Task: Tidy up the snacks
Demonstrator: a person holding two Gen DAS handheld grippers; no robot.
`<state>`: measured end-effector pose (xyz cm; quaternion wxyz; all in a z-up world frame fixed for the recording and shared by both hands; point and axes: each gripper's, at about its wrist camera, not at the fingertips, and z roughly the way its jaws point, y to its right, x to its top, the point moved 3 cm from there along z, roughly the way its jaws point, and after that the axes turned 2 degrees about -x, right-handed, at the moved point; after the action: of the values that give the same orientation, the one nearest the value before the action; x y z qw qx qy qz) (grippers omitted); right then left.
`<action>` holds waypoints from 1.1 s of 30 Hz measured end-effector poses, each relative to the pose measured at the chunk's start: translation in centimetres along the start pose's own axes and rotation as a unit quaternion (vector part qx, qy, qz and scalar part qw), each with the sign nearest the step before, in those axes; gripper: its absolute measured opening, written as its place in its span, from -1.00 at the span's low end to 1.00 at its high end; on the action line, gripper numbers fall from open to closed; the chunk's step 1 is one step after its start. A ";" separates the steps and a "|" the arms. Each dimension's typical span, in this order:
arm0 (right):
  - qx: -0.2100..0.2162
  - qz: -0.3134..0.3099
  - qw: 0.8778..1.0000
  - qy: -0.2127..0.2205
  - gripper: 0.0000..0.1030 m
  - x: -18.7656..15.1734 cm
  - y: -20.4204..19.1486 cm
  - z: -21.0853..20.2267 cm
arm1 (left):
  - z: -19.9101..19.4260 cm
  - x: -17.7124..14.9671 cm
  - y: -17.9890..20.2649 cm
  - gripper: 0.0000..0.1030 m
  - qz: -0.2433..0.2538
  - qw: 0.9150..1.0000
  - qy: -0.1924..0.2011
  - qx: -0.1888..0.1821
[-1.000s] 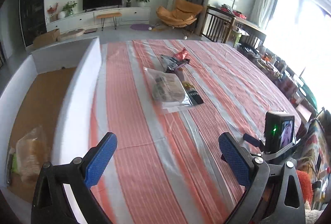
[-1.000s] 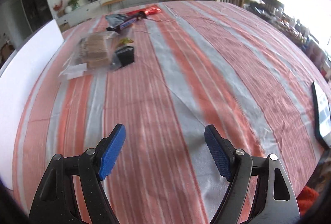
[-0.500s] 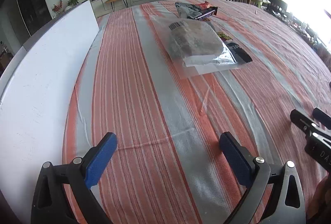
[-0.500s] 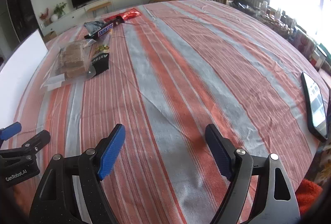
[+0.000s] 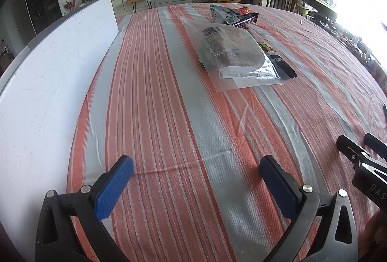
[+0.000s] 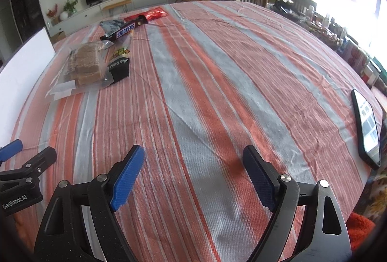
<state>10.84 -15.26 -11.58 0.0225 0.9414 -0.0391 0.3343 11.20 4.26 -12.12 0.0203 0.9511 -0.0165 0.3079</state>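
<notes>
I hover both tongs low: left gripper [image 5: 196, 177] gapes empty, right gripper [image 6: 193, 170] is opening, empty, ready for the cracker bag [image 5: 232, 54] at upper centre.

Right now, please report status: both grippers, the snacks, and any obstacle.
Left gripper open, empty. Right gripper opening, nothing between the jaws. Snacks untouched: bread bag, Snickers bar. Cloth between is bare; phone at right edge.

Black skeletal claw [image 6: 191, 175] arms, silver screws, ribbed blue pads [image 6: 127, 179], white "GenRobot.AI" lettering.
</notes>
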 end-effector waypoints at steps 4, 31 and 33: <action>0.000 0.000 1.000 0.000 0.67 0.0 0.0 0.0 | 0.0 0.0 0.0 1.00 0.000 1.000 0.000 0.000; 0.000 0.000 1.000 0.000 0.68 0.0 0.0 0.0 | -0.4 0.7 -0.5 0.99 -0.017 0.999 -0.039 -0.034; 0.001 0.000 1.000 0.000 0.68 0.0 0.0 0.0 | -1.4 1.8 -0.9 0.99 -0.050 0.996 -0.031 -0.064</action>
<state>10.85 -15.25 -11.53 0.0222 0.9413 -0.0385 0.3346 11.86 5.21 -9.94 0.0962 0.9565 0.0104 0.2752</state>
